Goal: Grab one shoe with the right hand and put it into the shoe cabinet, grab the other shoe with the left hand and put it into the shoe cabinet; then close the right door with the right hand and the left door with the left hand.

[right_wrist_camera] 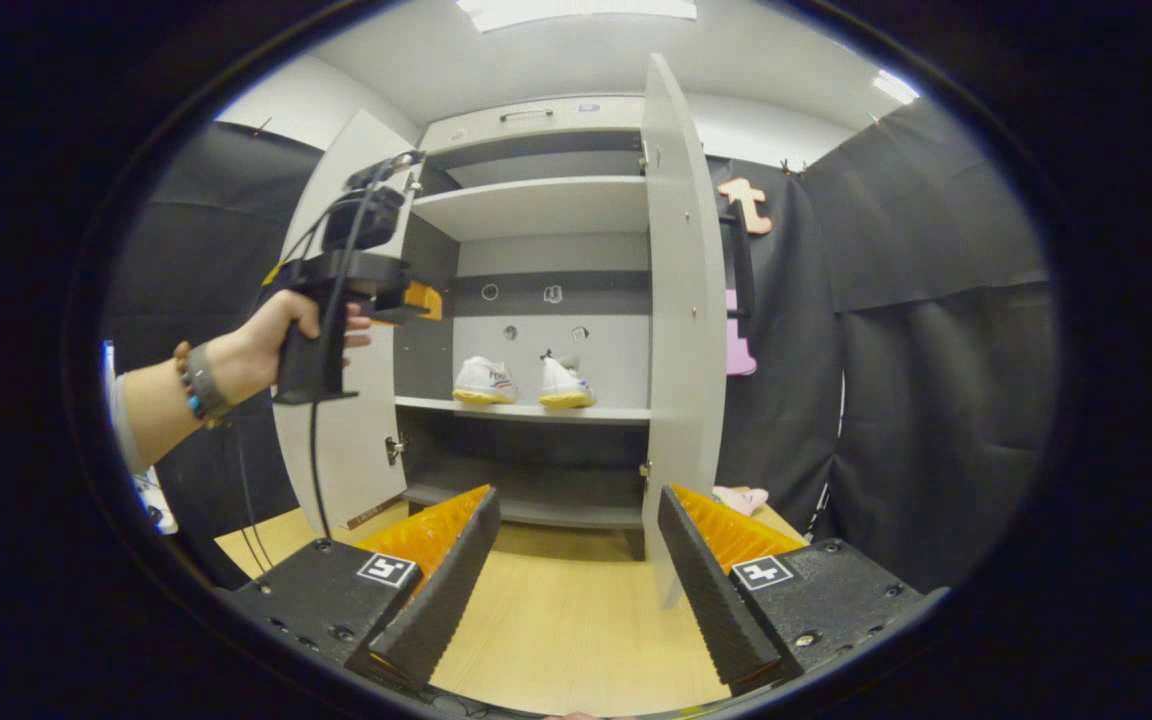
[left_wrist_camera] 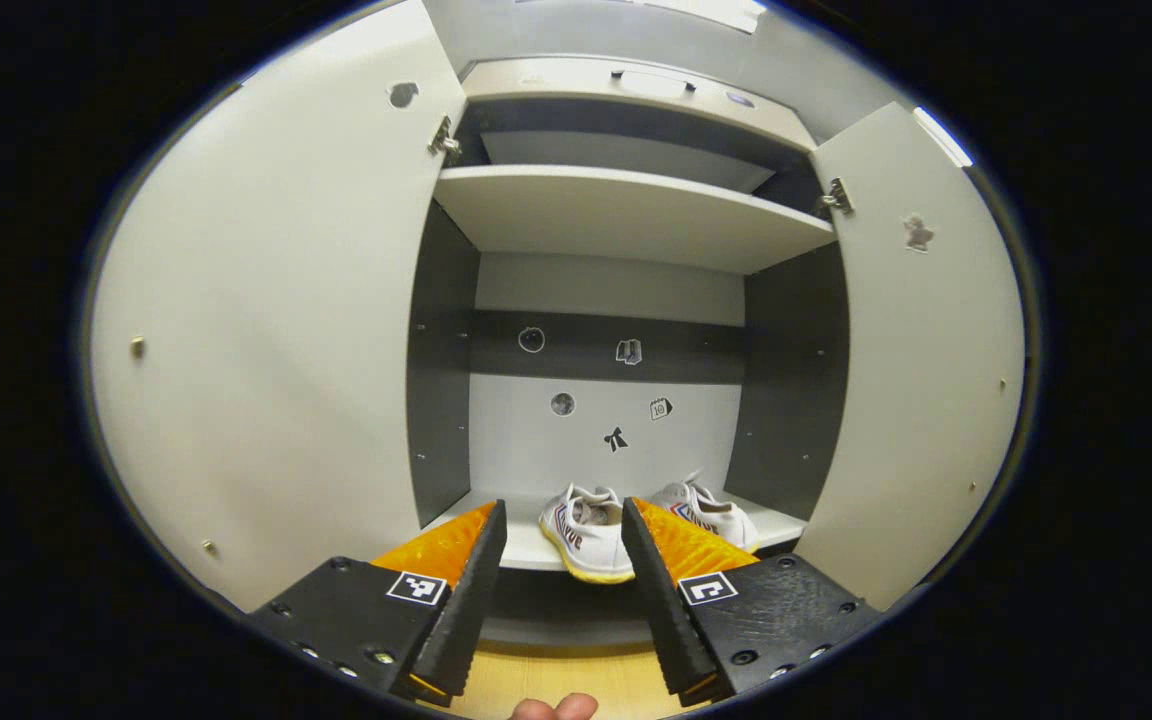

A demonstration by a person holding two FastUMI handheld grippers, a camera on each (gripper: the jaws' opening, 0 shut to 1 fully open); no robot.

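1. at the bottom of the left gripper view, the left gripper (left_wrist_camera: 563, 560) stands with its fingers spread apart and nothing between them; it faces straight into the shoe cabinet (left_wrist_camera: 626, 215).
2. between the spread fingers, past their tips, the near shoe (left_wrist_camera: 586, 532) rests on the lower shelf (left_wrist_camera: 776, 522), heel toward the camera, apart from both fingers.
3. just beside it sits the second shoe (left_wrist_camera: 711, 510), partly hidden behind one finger of the left gripper.
4. both cabinet doors stand open: the left door (left_wrist_camera: 266, 340) and the right door (left_wrist_camera: 921, 350) flank the opening, each swung outward on its hinges.
5. an upper shelf (left_wrist_camera: 626, 205) spans the cabinet above the shoes; small stickers (left_wrist_camera: 616, 438) mark the back panel.
6. at the bottom of the right gripper view, the right gripper (right_wrist_camera: 579, 560) is likewise spread wide and holds nothing; it hangs over the wooden floor (right_wrist_camera: 566, 620), well apart from the cabinet.
7. farther off in the same view, a hand (right_wrist_camera: 271, 345) holds the left gripper raised in front of the left door, at about the height of the shoes.
8. both shoes stand side by side on the lower shelf, and the right door appears edge-on, still open.
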